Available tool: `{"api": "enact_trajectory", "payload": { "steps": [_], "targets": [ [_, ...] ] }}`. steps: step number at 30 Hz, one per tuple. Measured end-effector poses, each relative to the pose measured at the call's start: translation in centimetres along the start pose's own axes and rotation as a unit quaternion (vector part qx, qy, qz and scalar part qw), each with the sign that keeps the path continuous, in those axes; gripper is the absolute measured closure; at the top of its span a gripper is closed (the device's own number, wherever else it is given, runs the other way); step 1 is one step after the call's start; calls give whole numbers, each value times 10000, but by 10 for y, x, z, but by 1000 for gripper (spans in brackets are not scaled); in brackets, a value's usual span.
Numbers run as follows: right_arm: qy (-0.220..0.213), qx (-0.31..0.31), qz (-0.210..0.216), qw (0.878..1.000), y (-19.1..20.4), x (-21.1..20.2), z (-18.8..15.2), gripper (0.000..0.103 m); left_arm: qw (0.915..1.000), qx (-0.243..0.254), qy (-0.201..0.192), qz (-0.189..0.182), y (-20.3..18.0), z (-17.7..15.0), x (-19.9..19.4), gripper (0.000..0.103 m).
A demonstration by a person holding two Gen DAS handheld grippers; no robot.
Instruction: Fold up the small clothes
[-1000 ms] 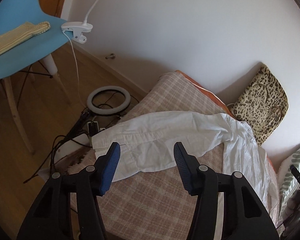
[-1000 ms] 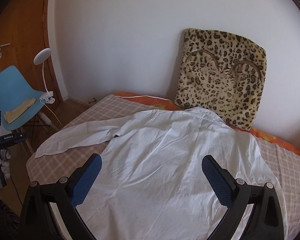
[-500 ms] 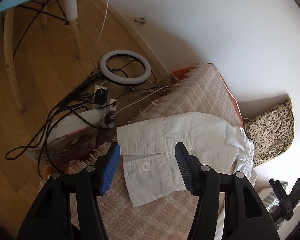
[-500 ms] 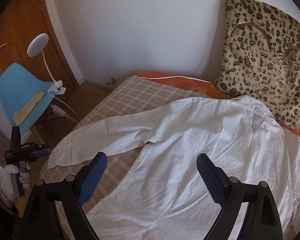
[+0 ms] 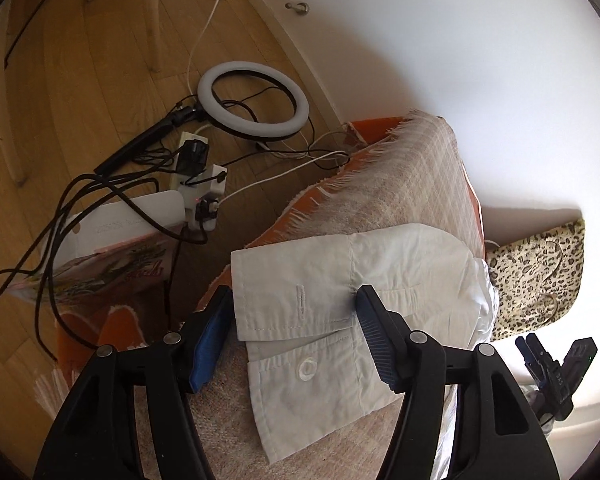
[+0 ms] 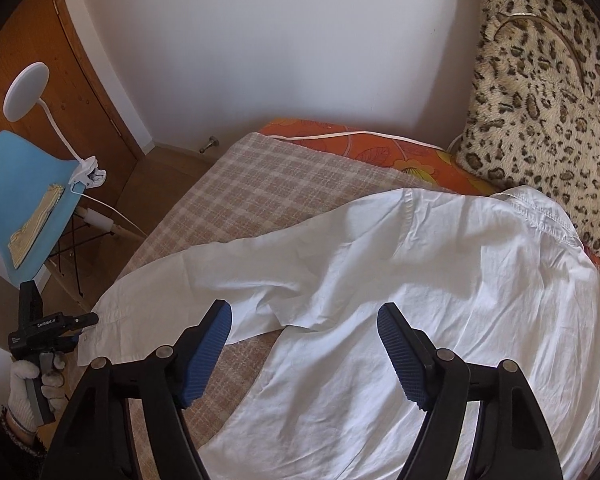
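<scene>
A white long-sleeved shirt lies spread on a plaid blanket, its collar toward the leopard cushion. One sleeve reaches to the blanket's edge, and its buttoned cuff lies there. My left gripper straddles that cuff; its jaws are opening and the blue pads stand at the cuff's sides without pinching it. My right gripper hovers over the shirt's underarm where sleeve meets body, jaws closing, with cloth below them but none gripped. In the right wrist view the left gripper is held by a gloved hand.
A leopard cushion leans on the wall behind the collar. Beside the bed's edge the floor holds a ring light, a power strip with tangled cables, and a box. A blue chair bears a striped cloth and a clip lamp.
The left gripper has come down and rolled onto the sleeve's cuff, which now fills the space between its fingers. The right gripper slid left over the shirt toward the underarm, its fingers narrowing.
</scene>
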State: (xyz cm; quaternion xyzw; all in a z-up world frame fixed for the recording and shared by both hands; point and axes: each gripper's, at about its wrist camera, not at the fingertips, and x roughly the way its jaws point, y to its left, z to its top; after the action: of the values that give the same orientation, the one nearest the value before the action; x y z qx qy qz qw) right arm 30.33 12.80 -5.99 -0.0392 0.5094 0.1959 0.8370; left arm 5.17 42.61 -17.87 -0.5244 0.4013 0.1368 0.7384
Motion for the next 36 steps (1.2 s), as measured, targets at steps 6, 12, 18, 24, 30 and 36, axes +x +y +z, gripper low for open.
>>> {"api": "enact_trajectory", "payload": {
  "steps": [6, 12, 18, 24, 30, 36],
  "targets": [
    [376, 320, 143, 9987, -9, 41, 10, 25, 9971, 597, -468, 67, -22, -2, -11, 71],
    [631, 467, -13, 9969, -15, 75, 5, 25, 9883, 1142, -1014, 35, -38, -9, -28, 96],
    [728, 430, -69, 9964, -19, 84, 3, 25, 9658, 2214, -1350, -6, -79, -37, -46, 98],
    [694, 364, -16, 9969, -19, 77, 25, 22, 9432, 3028, -1264, -525, -124, -83, -62, 99],
    [828, 332, 102, 9960, -6, 94, 56, 22, 9035, 4031, -1075, -982, -167, -149, -69, 99],
    [1231, 287, -15, 9920, 8, 129, 67, 23, 8748, 4692, -409, -1139, -180, -207, -54, 99]
  ]
}}
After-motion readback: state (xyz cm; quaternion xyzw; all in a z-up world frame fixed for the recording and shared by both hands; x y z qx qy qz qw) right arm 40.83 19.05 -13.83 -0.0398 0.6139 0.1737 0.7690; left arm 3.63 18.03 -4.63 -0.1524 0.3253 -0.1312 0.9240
